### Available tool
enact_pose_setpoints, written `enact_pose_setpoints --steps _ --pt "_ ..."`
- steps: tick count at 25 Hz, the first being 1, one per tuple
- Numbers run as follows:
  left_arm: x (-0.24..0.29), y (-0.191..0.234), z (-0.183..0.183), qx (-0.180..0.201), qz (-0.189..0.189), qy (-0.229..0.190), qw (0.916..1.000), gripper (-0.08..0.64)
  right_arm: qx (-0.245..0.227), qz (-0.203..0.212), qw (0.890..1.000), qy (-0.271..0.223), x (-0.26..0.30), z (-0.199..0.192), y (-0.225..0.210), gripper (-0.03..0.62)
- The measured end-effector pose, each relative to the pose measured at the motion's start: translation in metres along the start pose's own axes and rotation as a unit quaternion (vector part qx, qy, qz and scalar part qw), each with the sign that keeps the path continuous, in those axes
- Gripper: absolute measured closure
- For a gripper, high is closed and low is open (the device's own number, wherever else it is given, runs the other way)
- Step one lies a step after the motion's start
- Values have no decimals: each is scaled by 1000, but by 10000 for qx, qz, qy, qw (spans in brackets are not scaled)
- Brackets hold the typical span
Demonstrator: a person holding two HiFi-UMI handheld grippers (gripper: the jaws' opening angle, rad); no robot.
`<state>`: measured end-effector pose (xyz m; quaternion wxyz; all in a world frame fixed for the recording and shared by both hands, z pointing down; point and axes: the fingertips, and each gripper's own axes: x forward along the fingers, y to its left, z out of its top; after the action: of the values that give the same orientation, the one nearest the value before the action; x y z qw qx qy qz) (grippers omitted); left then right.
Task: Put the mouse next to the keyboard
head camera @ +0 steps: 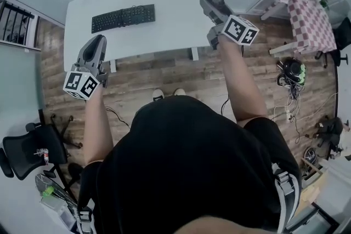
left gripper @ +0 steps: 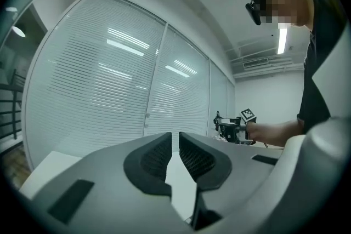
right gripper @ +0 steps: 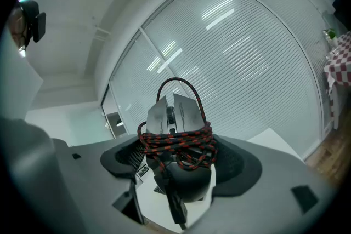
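The cable-wrapped mouse (right gripper: 176, 118), buttons forward, long axis along the jaws, sat clamped in the level right hand-held gripper (right gripper: 182, 160); the left hand-held gripper (left gripper: 174, 157), level, was clenched empty.

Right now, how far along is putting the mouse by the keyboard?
Done: the mouse, cord wrapped round it, is picked up. In hand: the right gripper holds it at the table's right end. Left: carry it over and set it down beside the keyboard.
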<state>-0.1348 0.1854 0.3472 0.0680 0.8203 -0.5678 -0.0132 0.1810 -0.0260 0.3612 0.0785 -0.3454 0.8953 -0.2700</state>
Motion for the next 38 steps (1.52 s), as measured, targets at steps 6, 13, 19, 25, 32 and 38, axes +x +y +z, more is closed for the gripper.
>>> enact_pose_setpoints --steps 6,13,19,25,32,38 --pt "-14 14 -4 -102 -18 33 9999 506 -19 -27 10000 6 2 -3 18 186" --pt "-35 42 -18 -312 -29 95 9995 506 -114 -156 9998 -16 9 -7 38 186" --pt "-42 68 -34 -484 -42 230 9986 506 -115 -302 9995 11 20 -14 44 186" --pt "-43 94 -38 -582 -132 252 9979 506 -125 -390 9991 48 37 -24 54 186" --pt "-37 118 -38 -633 -312 289 9971 506 -126 -458 9989 46 61 -31 65 186" --pt "-42 133 -43 -649 -418 338 9964 506 -110 -520 9986 -13 67 -40 73 186"
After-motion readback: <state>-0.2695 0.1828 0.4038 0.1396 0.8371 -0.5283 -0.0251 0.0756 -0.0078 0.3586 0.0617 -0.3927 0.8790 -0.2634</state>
